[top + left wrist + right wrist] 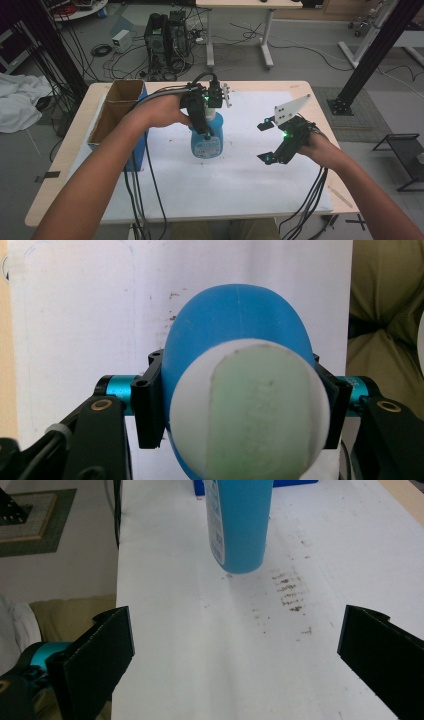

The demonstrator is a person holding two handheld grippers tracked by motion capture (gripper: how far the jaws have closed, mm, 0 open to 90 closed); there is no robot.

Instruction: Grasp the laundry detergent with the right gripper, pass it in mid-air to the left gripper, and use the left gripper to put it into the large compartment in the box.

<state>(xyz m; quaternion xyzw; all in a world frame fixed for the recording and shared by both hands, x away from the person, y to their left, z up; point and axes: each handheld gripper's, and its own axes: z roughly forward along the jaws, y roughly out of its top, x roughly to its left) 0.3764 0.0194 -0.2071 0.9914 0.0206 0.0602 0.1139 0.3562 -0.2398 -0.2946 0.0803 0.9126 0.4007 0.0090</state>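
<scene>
A blue bottle with a printed label stands upright on the white sheet near the table's middle. My left gripper comes down on it from above and is shut on its upper part. In the left gripper view the two black jaws press on either side of the blue bottle, below its pale round cap. My right gripper hovers to the right of the bottle, a hand's width away, jaws wide open and bare. In the right gripper view, the right gripper faces the bottle.
An open cardboard box with a blue side sits at the table's left edge. White paper covers most of the tabletop and bears dark smudges near the bottle. Cables trail off the near edge. Computers and cords lie on the floor beyond.
</scene>
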